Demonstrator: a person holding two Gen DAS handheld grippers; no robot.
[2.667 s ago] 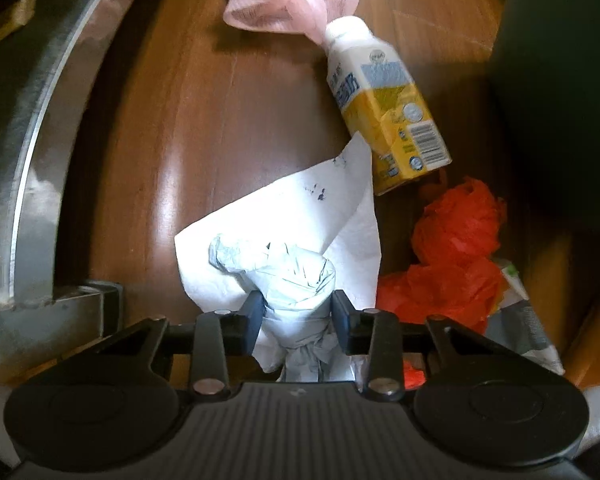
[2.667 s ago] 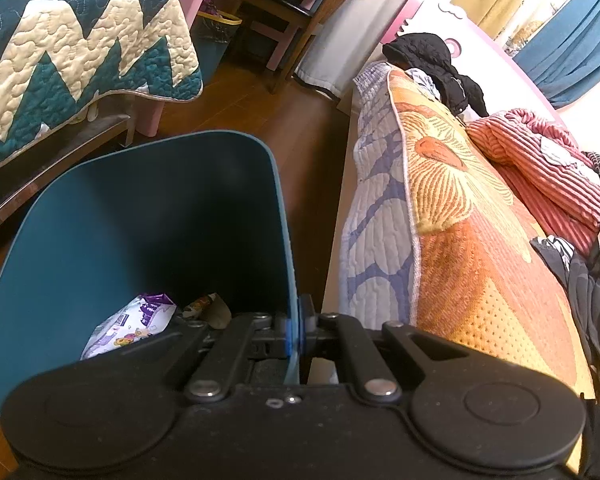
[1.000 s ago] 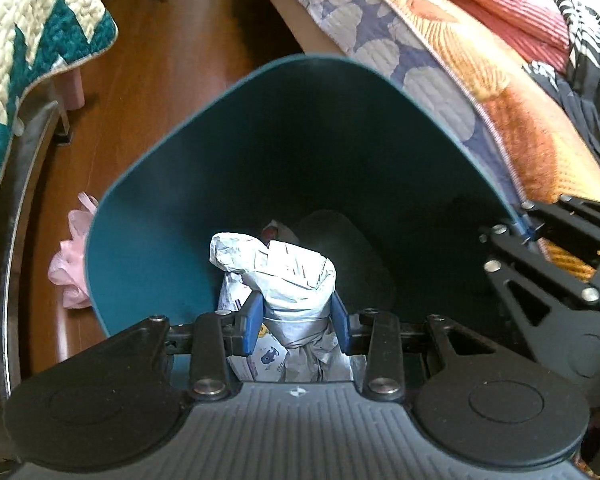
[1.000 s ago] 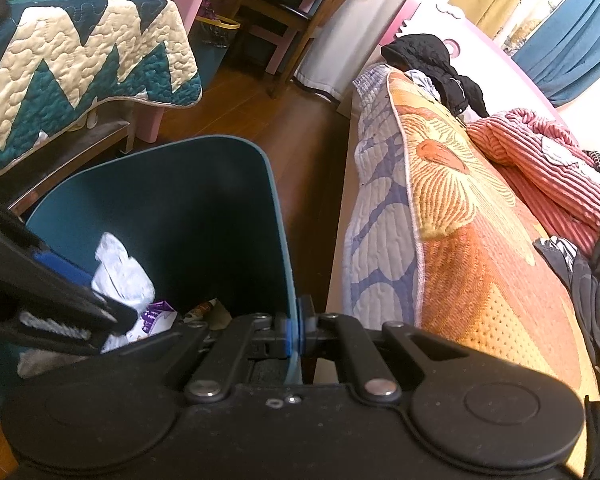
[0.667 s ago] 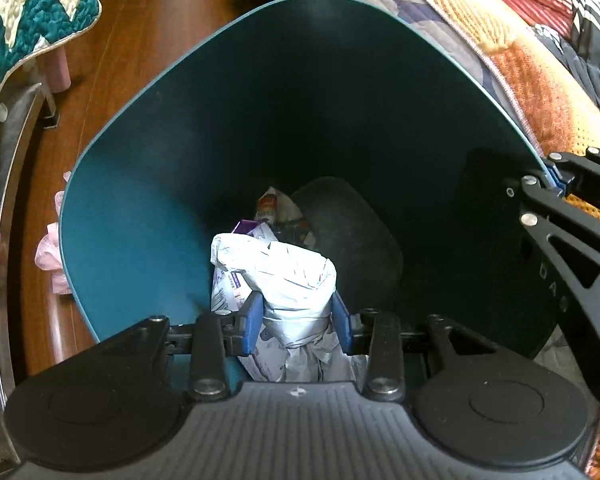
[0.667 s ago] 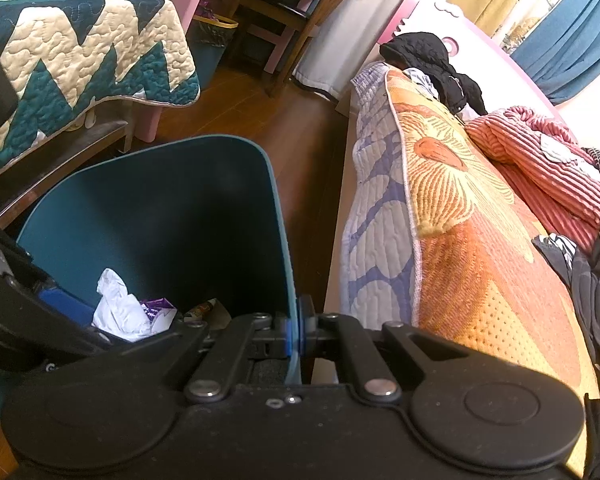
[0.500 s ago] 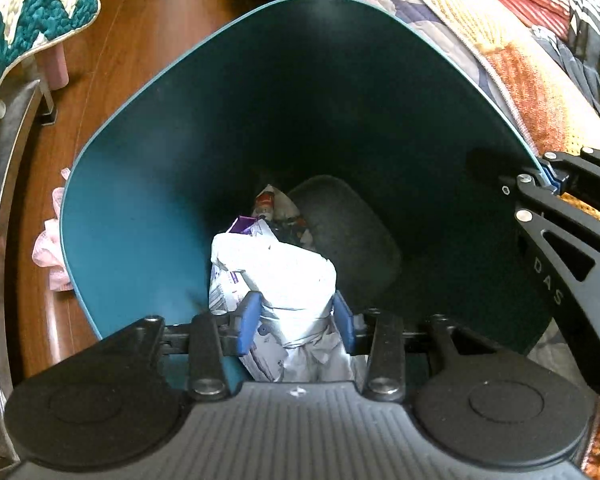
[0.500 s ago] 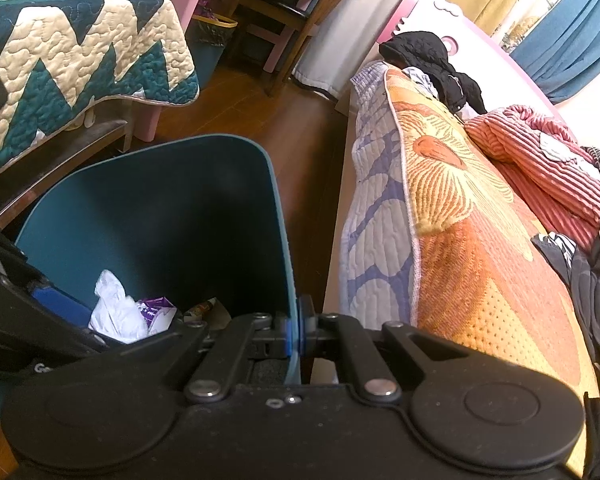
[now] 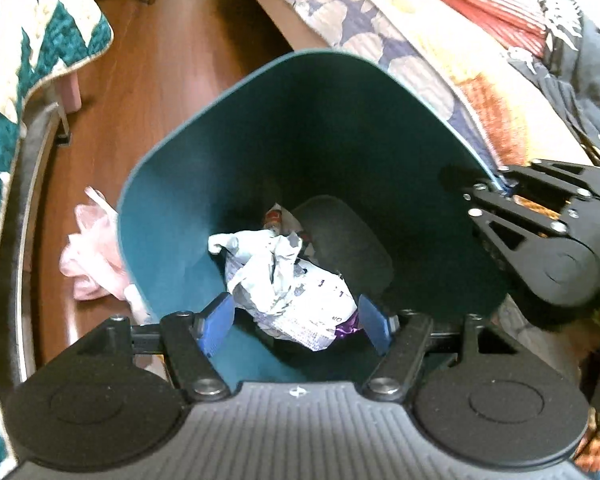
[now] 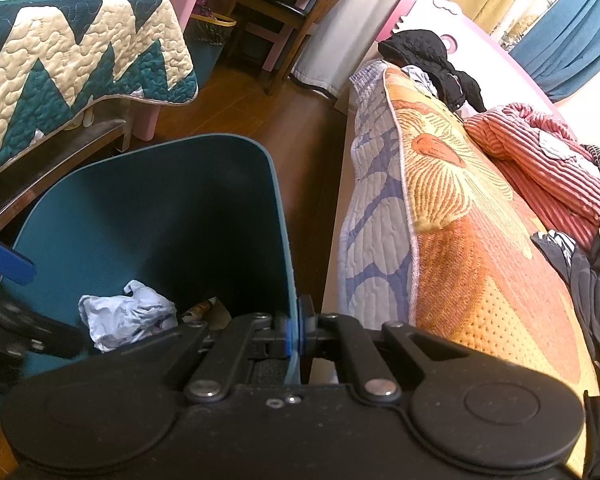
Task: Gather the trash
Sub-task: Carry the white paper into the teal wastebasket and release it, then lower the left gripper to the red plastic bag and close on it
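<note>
Half a second ago my left hand-held gripper (image 9: 296, 322) was clamped on the crumpled paper wad (image 9: 272, 268); now its blue pads (image 9: 216, 320) stand wide apart and the wad lies loose inside the teal bin (image 9: 204, 184), at the centre of the left wrist view, on top of a purple-printed wrapper (image 9: 324, 316).

Going left to right in that view: the zigzag quilt (image 9: 40, 36) fills the upper left, a pink plastic bag (image 9: 88, 260) lies on the wooden floor (image 9: 172, 60) just beside the bin's left wall, then the bin, then my right hand-held gripper (image 10: 296, 340) at the right edge, pinched shut on the bin's rim. The bed (image 10: 452, 216) runs along the right.

I judge the pink bag the next piece in reach: it lies lower left of my left hand-held gripper, outside the bin, with the bin wall between us.
</note>
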